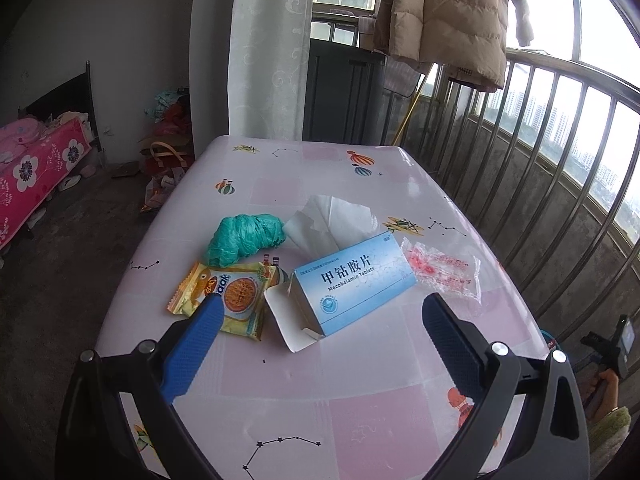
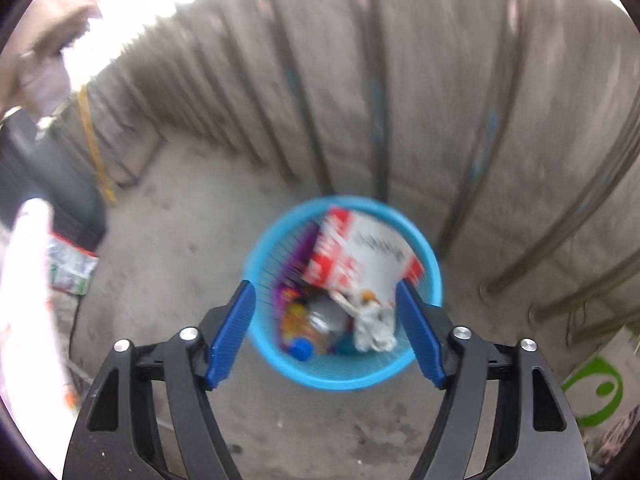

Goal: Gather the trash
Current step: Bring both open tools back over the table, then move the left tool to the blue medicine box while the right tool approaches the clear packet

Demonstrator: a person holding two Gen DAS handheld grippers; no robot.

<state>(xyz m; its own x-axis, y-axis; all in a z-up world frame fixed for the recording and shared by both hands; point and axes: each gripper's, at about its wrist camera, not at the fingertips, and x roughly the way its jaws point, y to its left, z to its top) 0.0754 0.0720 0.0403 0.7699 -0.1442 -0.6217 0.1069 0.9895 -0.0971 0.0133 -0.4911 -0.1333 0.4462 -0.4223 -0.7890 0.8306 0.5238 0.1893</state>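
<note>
A: Left wrist view first: the left gripper (image 1: 320,312) hangs over the pink table (image 1: 360,412) with its jaws spread wide and nothing between them. Just beyond its fingertips lies the blue medicine box (image 1: 354,284), end flap open.

B: And around that box?

A: A yellow snack wrapper (image 1: 230,296) touches its left end, a green plastic bag (image 1: 244,238) sits behind the wrapper, a white tissue (image 1: 332,222) lies behind the box, and a clear wrapper (image 1: 444,270) lies just to its right.

B: Right wrist view shows none of that. It looks down on the blue basket (image 2: 344,376) on the concrete floor (image 2: 180,240), beside railing bars (image 2: 376,80). The right gripper (image 2: 326,320) is above it, jaws apart and empty.

A: What's inside?

B: A red and white package (image 2: 360,252), a crumpled white paper (image 2: 374,328), and a blue cap (image 2: 301,348). The rest is too blurred to name. In the left wrist view the basket is hidden; only a hand (image 1: 606,392) shows at the right edge of the table.
</note>
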